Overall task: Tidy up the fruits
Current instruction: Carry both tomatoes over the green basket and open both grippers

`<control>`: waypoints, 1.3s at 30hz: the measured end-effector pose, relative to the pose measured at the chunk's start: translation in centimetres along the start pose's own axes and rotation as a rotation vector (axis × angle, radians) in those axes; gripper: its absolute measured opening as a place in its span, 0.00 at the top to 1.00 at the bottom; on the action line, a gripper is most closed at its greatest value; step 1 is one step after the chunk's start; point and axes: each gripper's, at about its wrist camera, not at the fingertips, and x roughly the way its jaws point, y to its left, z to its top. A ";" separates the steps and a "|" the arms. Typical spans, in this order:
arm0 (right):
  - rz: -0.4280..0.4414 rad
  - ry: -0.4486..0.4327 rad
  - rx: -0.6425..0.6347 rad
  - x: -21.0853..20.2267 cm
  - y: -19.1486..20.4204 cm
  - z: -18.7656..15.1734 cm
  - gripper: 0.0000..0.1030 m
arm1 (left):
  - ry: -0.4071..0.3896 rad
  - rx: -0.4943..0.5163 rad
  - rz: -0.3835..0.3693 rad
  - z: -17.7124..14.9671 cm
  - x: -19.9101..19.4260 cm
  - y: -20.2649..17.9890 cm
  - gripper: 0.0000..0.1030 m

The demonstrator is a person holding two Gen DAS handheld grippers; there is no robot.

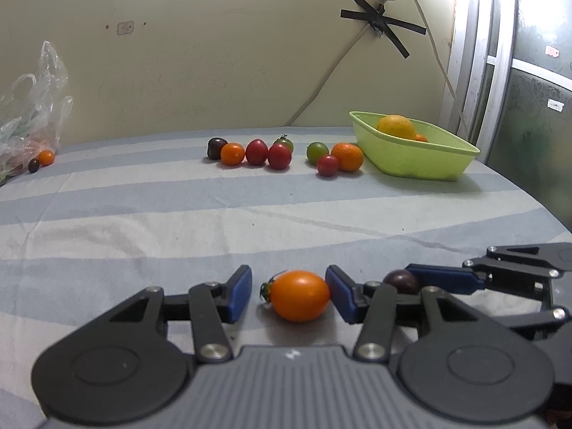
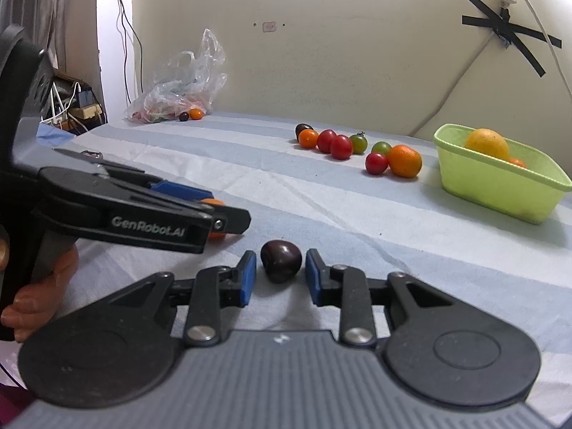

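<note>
Hand-held gripper [image 1: 289, 295]; green basket [image 1: 422, 159], 2 fruits.

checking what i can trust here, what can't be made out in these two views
- Plastic bag, both views: contents blurred behind crumpled film; cut by the left wrist view's left edge.
- Green basket: its wall hides everything under the yellow fruit.
- Orange tomato, right wrist view: mostly behind the left gripper.

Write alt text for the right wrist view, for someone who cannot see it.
A dark purple tomato lies on a striped cloth between the right gripper's blue pads, apparently untouched. Beyond, loose tomatoes and a green basket of fruit.
</note>
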 end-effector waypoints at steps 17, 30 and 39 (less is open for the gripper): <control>0.021 -0.062 0.104 -1.1 -2.5 0.5 0.74 | -0.006 0.006 -0.147 3.4 0.9 -2.3 0.65; -0.278 -0.198 0.179 -0.8 -14.3 4.7 0.74 | -0.060 0.023 -0.268 14.6 10.1 -9.2 0.64; -0.352 -0.195 0.229 1.2 -17.0 4.3 0.72 | 0.002 0.019 -0.204 14.6 16.2 -11.0 0.52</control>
